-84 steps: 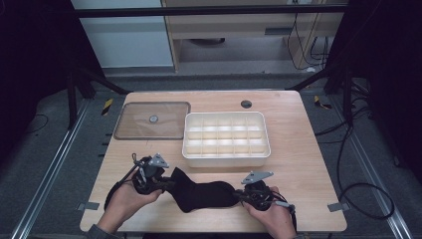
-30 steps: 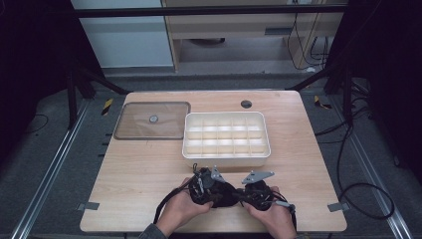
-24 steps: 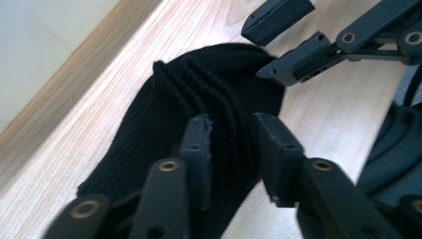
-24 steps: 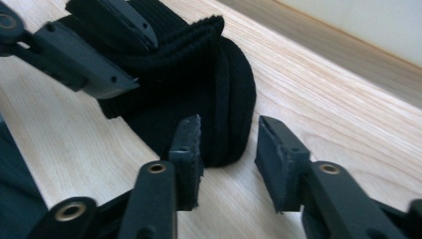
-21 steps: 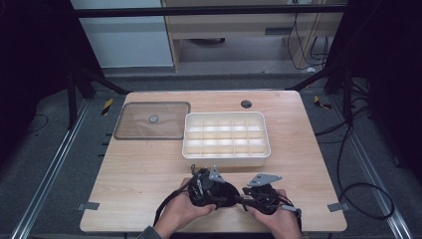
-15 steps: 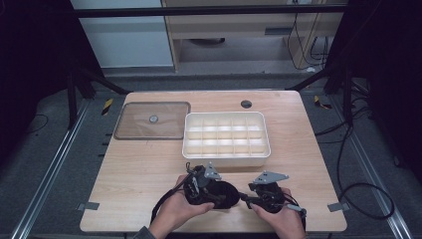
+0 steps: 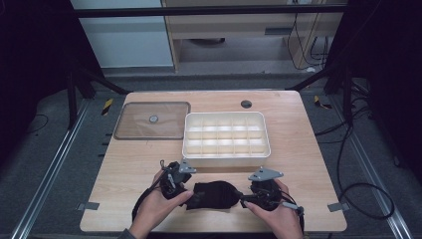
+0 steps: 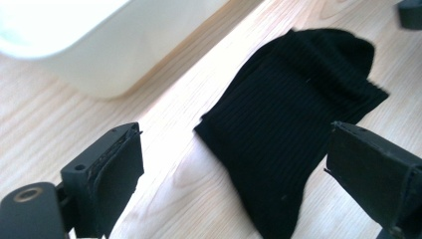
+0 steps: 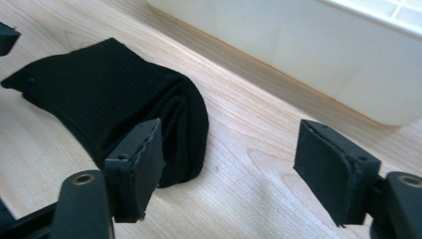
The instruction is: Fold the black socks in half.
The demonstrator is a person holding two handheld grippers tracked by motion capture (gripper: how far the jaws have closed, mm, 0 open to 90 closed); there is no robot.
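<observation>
The left gripper is held in the person's left hand near the front edge of the table. In the left gripper view its two black jaws stand wide apart, with nothing between the pads. The black sock lies on the wood in front of them, in the gap between the jaws but a little closer to the jaw on the right of that view. The jaws do not touch it.

The right gripper is held in the right hand, also near the front edge. In the right gripper view its jaws are wide open too. The folded, rounded end of the sock lies just behind the jaw on the left of that view, which covers a part of it; I cannot tell if this jaw touches the cloth. The other jaw is over bare wood, well apart from the sock.

In the high view the sock is a dark folded bundle lying flat on the table between the two grippers, close to both.

Just behind the sock and the grippers stands a white tray with many small compartments; its near wall shows in both gripper views. To the left of the tray a transparent lid with a small knob in the middle lies flat on the table. Behind the tray there is a small dark round hole in the table top.
</observation>
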